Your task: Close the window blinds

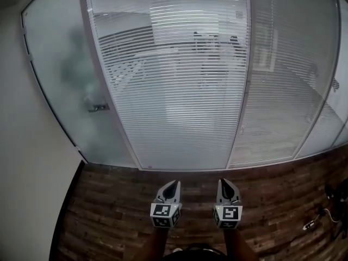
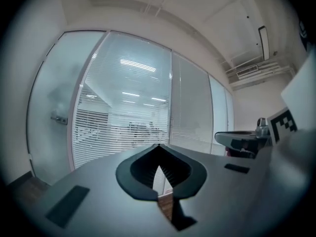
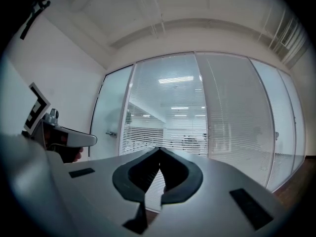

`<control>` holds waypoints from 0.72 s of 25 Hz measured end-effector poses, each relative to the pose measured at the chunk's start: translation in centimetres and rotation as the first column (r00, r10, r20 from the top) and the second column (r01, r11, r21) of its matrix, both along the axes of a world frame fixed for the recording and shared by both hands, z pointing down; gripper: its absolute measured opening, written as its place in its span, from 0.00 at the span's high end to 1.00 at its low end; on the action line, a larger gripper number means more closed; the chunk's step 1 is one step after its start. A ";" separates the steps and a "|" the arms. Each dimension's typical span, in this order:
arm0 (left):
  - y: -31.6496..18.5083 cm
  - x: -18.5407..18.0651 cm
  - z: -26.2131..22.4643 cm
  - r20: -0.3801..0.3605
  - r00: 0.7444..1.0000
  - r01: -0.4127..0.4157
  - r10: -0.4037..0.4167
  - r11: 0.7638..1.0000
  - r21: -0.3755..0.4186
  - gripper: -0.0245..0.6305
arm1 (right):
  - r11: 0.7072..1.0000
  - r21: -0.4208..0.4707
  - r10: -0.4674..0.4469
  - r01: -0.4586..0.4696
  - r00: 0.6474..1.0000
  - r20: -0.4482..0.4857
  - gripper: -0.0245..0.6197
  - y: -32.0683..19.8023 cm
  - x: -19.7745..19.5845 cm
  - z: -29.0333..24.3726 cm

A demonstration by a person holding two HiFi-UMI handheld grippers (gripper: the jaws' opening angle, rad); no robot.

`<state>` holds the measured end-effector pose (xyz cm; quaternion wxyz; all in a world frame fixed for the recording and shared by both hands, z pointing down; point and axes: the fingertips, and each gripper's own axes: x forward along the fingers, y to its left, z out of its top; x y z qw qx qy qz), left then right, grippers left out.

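White horizontal window blinds hang behind a glass wall ahead of me, with slats tilted so that the office behind shows through. The same blinds fill the middle of the left gripper view, and the blinds appear again in the right gripper view. My left gripper and right gripper are held side by side low in the head view, over the wooden floor, well short of the glass. Both are shut with nothing between the jaws. No cord or wand for the blinds is visible.
A frosted glass door with a metal handle stands left of the blinds, next to a plain white wall. Dark wood flooring runs to the glass. Cables and dark objects lie on the floor at far right.
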<state>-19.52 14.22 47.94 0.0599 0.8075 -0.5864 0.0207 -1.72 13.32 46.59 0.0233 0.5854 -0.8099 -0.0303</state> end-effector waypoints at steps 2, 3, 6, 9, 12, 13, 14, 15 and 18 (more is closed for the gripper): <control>0.1 0.2 -0.3 -0.007 1.000 -0.002 0.002 1.000 0.000 0.97 | 1.000 0.000 -0.001 0.001 1.000 0.000 0.96 0.0 -0.1 0.0; 0.1 0.2 -0.3 -0.007 1.000 -0.004 0.004 1.000 0.004 0.97 | 1.000 0.000 -0.003 0.003 1.000 0.004 0.96 0.0 -0.2 0.0; 0.1 0.1 -0.6 -0.003 1.000 0.000 0.000 1.000 0.006 0.97 | 1.000 0.000 0.002 -0.002 1.000 -0.011 0.96 0.2 -0.4 -0.2; 0.1 -0.1 -0.6 0.012 1.000 0.004 -0.005 1.000 0.018 0.97 | 1.000 -0.005 0.007 -0.007 1.000 -0.024 0.96 0.1 -0.4 -0.1; -0.1 -0.1 -0.5 0.020 1.000 0.007 -0.008 1.000 0.011 0.97 | 1.000 0.011 0.018 -0.018 1.000 -0.012 0.96 0.0 -0.1 0.4; -0.1 0.0 -0.4 0.018 1.000 0.002 -0.003 1.000 0.009 0.97 | 1.000 0.019 0.025 -0.025 1.000 -0.007 0.96 0.0 0.2 0.5; 0.0 0.1 -0.1 0.017 1.000 -0.003 0.003 1.000 0.007 0.97 | 0.999 0.028 0.027 -0.027 1.000 -0.001 0.96 0.0 0.3 0.5; 0.0 0.1 0.1 0.017 1.000 -0.006 0.006 1.000 0.005 0.97 | 0.999 0.036 0.024 -0.024 1.000 0.004 0.96 0.0 0.4 0.5; 0.1 0.3 0.2 0.017 1.000 -0.008 0.008 1.000 0.002 0.97 | 0.999 0.044 0.009 -0.010 1.000 0.017 0.96 0.0 0.4 0.5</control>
